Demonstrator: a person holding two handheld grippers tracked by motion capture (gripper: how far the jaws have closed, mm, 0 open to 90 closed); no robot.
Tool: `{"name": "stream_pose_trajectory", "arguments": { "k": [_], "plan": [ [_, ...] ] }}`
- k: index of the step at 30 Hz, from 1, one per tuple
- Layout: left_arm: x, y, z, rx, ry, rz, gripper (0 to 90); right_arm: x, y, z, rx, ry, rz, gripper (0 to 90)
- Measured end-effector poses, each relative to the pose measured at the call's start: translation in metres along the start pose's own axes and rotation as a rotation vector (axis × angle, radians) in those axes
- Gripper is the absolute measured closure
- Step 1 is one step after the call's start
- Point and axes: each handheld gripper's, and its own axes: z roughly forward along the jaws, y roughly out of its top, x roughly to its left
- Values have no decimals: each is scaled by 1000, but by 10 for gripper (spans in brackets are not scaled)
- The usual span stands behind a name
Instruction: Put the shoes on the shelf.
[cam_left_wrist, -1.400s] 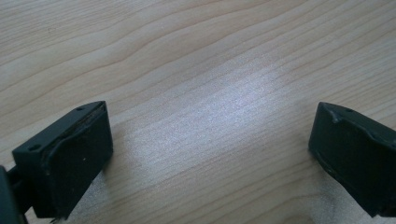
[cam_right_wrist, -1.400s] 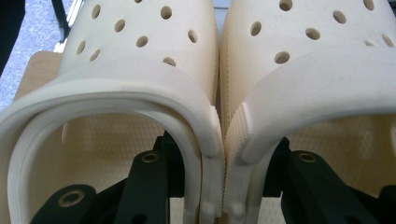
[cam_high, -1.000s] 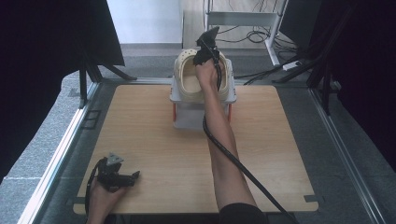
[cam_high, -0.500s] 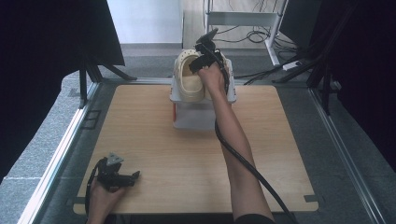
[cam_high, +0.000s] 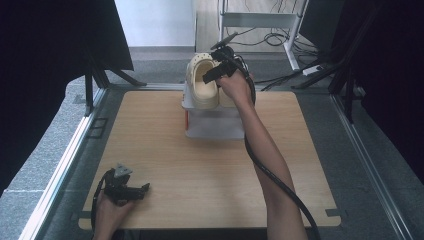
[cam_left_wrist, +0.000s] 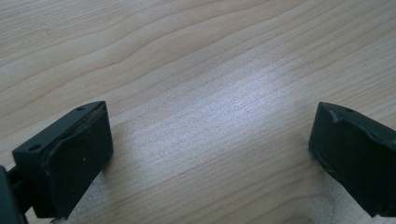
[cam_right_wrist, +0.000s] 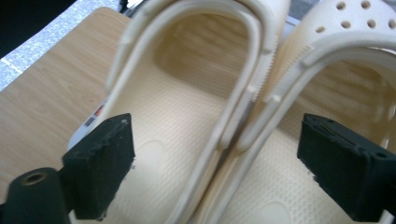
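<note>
The right gripper (cam_right_wrist: 215, 172) is held with its jaws spread wide; they have just been opening, and nothing is pressed by the pads. Between the jaws, in the right gripper view, the adjoining side walls of two cream clogs are seen: the left clog (cam_right_wrist: 187, 107) with its ridged footbed open to the camera, and the right clog (cam_right_wrist: 336, 60) with round holes in its upper. The two clogs lie side by side, touching along their inner edges, and each jaw stands clear above a footbed without contact. In the high view the right gripper (cam_high: 216, 74) is seen over the clogs (cam_high: 202, 82), which rest on top of a white box (cam_high: 212, 120); the box is placed at the far middle of the wooden table (cam_high: 210, 165). Part of the second clog is hidden there by the hand and the gripper body. A black cable (cam_high: 272, 175) is trailed from the gripper along the forearm toward the near edge of the table.

The left gripper (cam_left_wrist: 210, 154) is likewise held wide open, with only bare wood grain between its jaws. In the high view the left gripper (cam_high: 125, 189) is rested on the near left corner of the table, well apart from the box and the clogs
</note>
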Motion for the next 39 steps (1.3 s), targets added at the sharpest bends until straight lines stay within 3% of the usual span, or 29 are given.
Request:
{"name": "stream_pose_trajectory", "arguments": {
  "k": [12,18,29,39],
  "plan": [
    [0,0,0,0,0,0,0,12,-17,-19,-40,51,-118,14],
    [0,0,0,0,0,0,0,15,-36,-31,-42,95,-176,0],
    [0,0,0,3,-4,0,0,15,-65,-45,-49,152,-206,0],
    [0,0,0,-4,3,0,0,3,-99,-55,-57,163,-205,0]
  ]
}}
